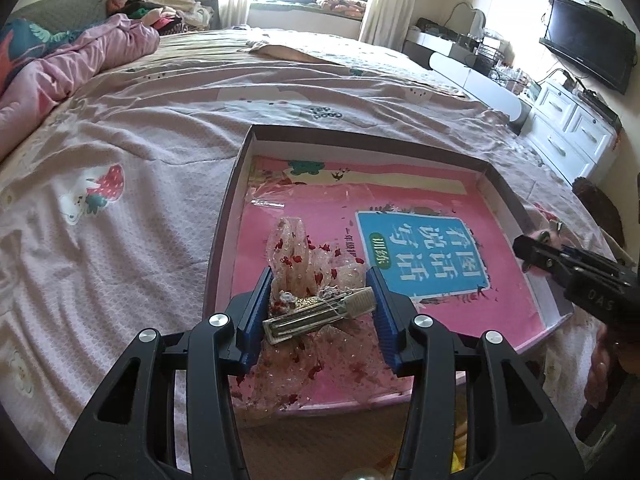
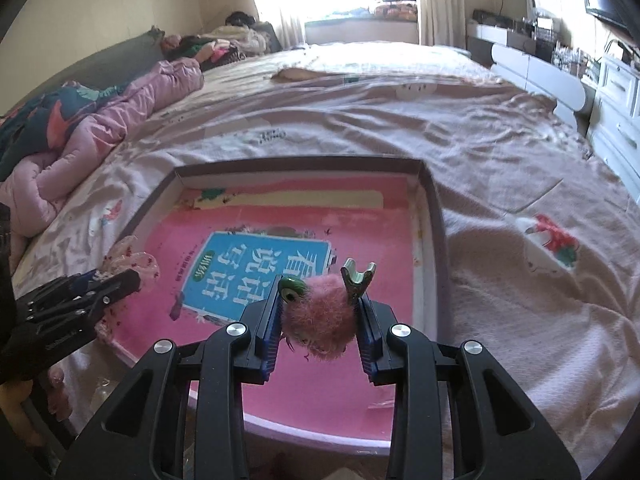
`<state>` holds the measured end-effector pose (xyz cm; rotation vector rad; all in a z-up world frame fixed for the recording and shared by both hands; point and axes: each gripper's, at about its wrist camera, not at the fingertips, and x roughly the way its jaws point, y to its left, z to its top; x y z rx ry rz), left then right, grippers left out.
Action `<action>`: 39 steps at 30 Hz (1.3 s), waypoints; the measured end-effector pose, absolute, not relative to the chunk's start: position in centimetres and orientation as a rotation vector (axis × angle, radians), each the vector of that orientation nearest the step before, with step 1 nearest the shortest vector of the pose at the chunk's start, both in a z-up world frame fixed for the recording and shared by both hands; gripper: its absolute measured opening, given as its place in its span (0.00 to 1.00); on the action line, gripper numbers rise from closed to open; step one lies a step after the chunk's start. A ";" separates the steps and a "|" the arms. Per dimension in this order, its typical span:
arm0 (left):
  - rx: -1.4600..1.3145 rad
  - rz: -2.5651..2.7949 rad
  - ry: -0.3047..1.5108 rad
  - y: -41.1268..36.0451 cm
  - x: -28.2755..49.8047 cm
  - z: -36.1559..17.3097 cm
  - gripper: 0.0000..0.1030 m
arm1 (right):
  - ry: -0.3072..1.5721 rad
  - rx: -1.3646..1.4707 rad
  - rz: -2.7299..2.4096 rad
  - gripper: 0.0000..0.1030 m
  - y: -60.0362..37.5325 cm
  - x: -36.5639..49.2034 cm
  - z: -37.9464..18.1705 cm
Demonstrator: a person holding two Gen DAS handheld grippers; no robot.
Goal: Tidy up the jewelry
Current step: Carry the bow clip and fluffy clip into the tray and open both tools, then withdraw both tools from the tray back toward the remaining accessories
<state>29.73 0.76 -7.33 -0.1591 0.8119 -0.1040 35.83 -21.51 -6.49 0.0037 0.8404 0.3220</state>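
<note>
A shallow box (image 1: 502, 184) with a pink printed book lining its floor lies on the bed; the right wrist view has its far wall (image 2: 296, 162). My left gripper (image 1: 320, 300) is shut on a sheer bow hair clip (image 1: 296, 264) with red specks, its metal clasp (image 1: 320, 314) across the pads, held over the box's near left part. My right gripper (image 2: 320, 304) is shut on a fuzzy pink hair clip (image 2: 320, 320) with a green eye and a metal jaw end, above the box's near right part. The right gripper also shows in the left wrist view (image 1: 532, 252), at the box's right edge.
The bed sheet (image 1: 120, 140) is pale pink with strawberry prints. A pink quilt (image 1: 80, 64) and piled clothes lie at the far left. White drawers (image 1: 568, 132) and a wall-hung screen (image 1: 588, 40) stand to the right. A person's hand (image 1: 604, 364) holds the right gripper.
</note>
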 end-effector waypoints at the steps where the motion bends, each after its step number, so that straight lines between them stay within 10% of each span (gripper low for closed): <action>1: -0.161 -0.103 0.815 0.8 29.8 -7.4 0.37 | 0.847 0.005 0.325 0.30 -21.4 36.0 -6.8; 15: -0.164 -0.099 0.824 0.8 30.1 -7.6 0.39 | 0.857 0.022 0.317 0.45 -21.9 35.8 -7.8; 24: -0.169 -0.110 0.780 0.5 29.0 -6.1 0.53 | 0.762 0.029 0.310 0.74 -22.1 33.9 -5.9; 39: -0.155 -0.084 0.649 1.1 26.1 -2.6 0.73 | 0.594 0.002 0.294 0.86 -22.9 29.9 -2.0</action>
